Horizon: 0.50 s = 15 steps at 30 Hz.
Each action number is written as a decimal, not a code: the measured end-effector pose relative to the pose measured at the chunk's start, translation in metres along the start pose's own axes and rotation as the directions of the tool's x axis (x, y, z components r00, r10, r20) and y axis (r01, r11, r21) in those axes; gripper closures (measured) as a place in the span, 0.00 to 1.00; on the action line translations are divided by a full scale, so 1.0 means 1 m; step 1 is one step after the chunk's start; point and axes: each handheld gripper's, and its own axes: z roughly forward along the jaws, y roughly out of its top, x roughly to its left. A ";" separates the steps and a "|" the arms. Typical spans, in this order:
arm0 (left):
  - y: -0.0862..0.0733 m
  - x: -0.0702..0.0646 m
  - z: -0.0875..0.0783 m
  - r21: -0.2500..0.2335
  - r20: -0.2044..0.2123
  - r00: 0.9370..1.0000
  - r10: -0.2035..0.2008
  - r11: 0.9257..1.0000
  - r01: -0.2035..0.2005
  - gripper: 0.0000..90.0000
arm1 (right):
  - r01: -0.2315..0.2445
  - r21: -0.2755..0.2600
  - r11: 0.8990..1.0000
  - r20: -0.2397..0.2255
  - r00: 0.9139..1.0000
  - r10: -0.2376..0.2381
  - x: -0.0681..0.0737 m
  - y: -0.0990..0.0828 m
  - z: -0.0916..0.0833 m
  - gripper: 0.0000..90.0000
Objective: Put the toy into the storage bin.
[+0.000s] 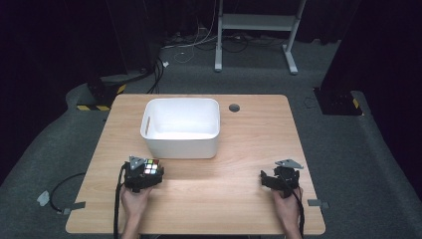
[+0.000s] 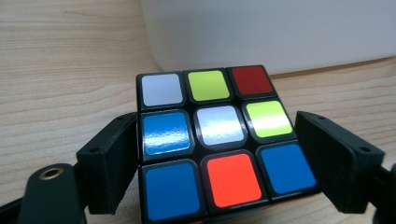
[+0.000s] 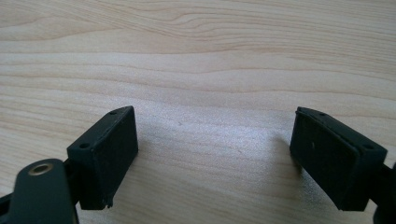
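Note:
A Rubik's cube [image 1: 152,167] with mixed colours sits near the table's front left, just in front of the white bin. My left gripper [image 1: 148,175] has the cube [image 2: 219,140] between its jaws. Both black pads [image 2: 114,163] lie flush against the cube's sides, so the gripper is shut on it. The top face shows white, green, red, blue and orange squares. My right gripper [image 1: 277,180] rests at the front right of the table. It stands open, with bare wood between its fingers [image 3: 105,156].
A white rectangular bin [image 1: 181,127] with a slot handle stands at the middle of the wooden table [image 1: 249,144], right behind the cube. A dark round grommet [image 1: 234,107] is behind the bin's right corner. Cables trail off the table's left edge.

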 end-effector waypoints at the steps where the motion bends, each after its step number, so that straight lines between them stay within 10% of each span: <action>1: 0.000 0.000 0.000 -0.001 -0.004 1.000 -0.001 1.000 0.001 0.21 | 0.000 0.000 1.000 0.000 1.000 0.000 0.000 0.000 0.000 0.17; 15: -0.004 0.000 -0.003 -0.009 -0.027 0.999 0.027 1.000 -0.027 0.32 | -0.001 0.001 1.000 -0.002 1.000 0.001 0.001 0.000 0.000 0.17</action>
